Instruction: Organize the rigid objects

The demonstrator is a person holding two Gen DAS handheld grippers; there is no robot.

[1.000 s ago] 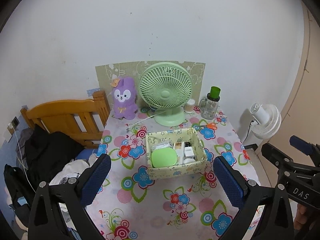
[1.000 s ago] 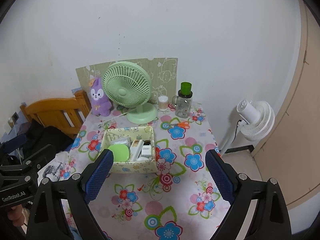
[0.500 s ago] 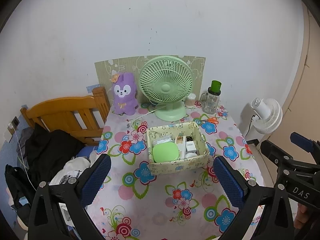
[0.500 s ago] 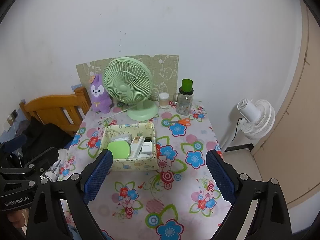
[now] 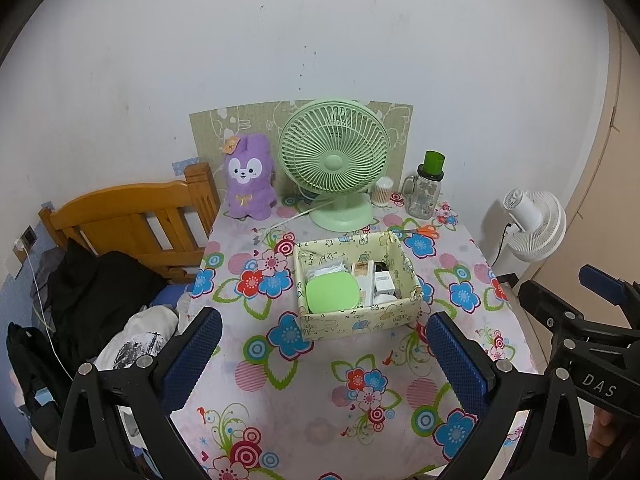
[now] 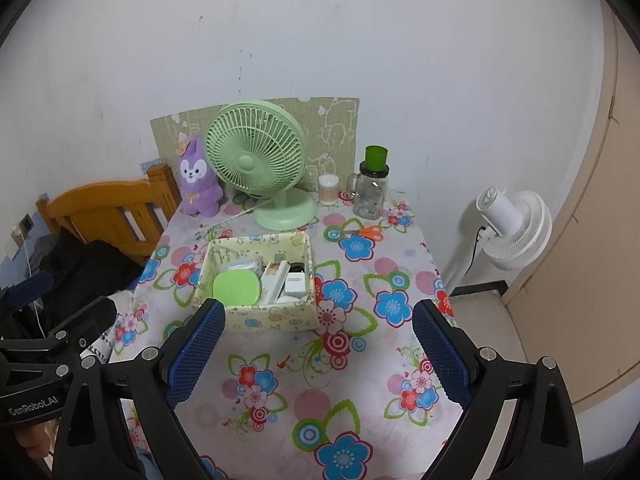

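Note:
A pale yellow patterned box (image 5: 360, 322) (image 6: 272, 316) sits mid-table. It holds a green flat case (image 5: 331, 292) (image 6: 237, 289), white cartons (image 5: 382, 282) (image 6: 294, 282) and other small items. Orange-handled scissors (image 5: 424, 231) (image 6: 366, 232) lie behind the box. My left gripper (image 5: 324, 354) is open and empty, above the table's near side. My right gripper (image 6: 316, 344) is open and empty, in front of the box. Each gripper shows at the other view's edge: the right gripper (image 5: 600, 280) and the left gripper (image 6: 24, 292).
At the back stand a green desk fan (image 5: 334, 160) (image 6: 256, 156), a purple plush (image 5: 248, 178) (image 6: 196, 178), a swab jar (image 5: 382, 192) (image 6: 328, 190) and a green-lidded glass mug (image 5: 426, 192) (image 6: 370, 192). A wooden bed frame (image 5: 132, 220) with clothes is left. A white floor fan (image 5: 532, 224) (image 6: 516, 228) stands right.
Both grippers have pulled back and up from the table, so the box and fan look smaller and farther. The objects on the table have not moved.

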